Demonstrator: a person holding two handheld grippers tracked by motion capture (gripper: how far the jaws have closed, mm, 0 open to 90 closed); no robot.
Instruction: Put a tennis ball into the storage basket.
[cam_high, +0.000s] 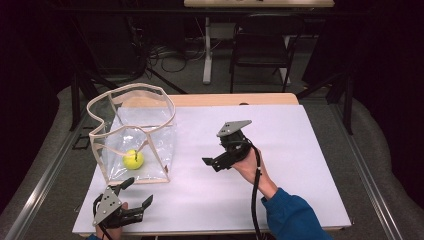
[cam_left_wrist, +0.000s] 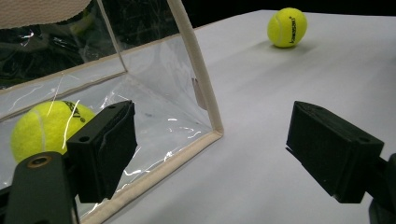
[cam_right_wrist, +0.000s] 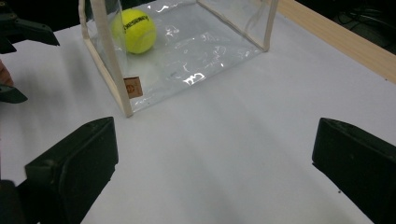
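A clear plastic bag (cam_high: 150, 89) with beige trim stands open at the table's left. One yellow tennis ball (cam_high: 133, 159) lies on its floor. My left gripper (cam_high: 136, 192) is at the front left, just short of the bag's near corner, open and holding nothing. In the left gripper view (cam_left_wrist: 210, 149) the bag's corner seam (cam_left_wrist: 196, 70) stands between the jaws, the bagged ball (cam_left_wrist: 44, 128) sits behind the left jaw, and a second tennis ball (cam_left_wrist: 286, 27) rests far off on the bare sheet. My right gripper (cam_high: 212, 163) hovers mid-table, open, aimed at the bag (cam_right_wrist: 112, 70) and its ball (cam_right_wrist: 134, 31).
A white sheet (cam_high: 300, 150) covers the table, with a wooden strip (cam_high: 235, 99) along its far edge. Beyond it are a black chair (cam_high: 262, 50), a desk leg (cam_high: 206, 50) and floor cables. A jaw of the left gripper (cam_right_wrist: 28, 30) shows at the right gripper view's upper left.
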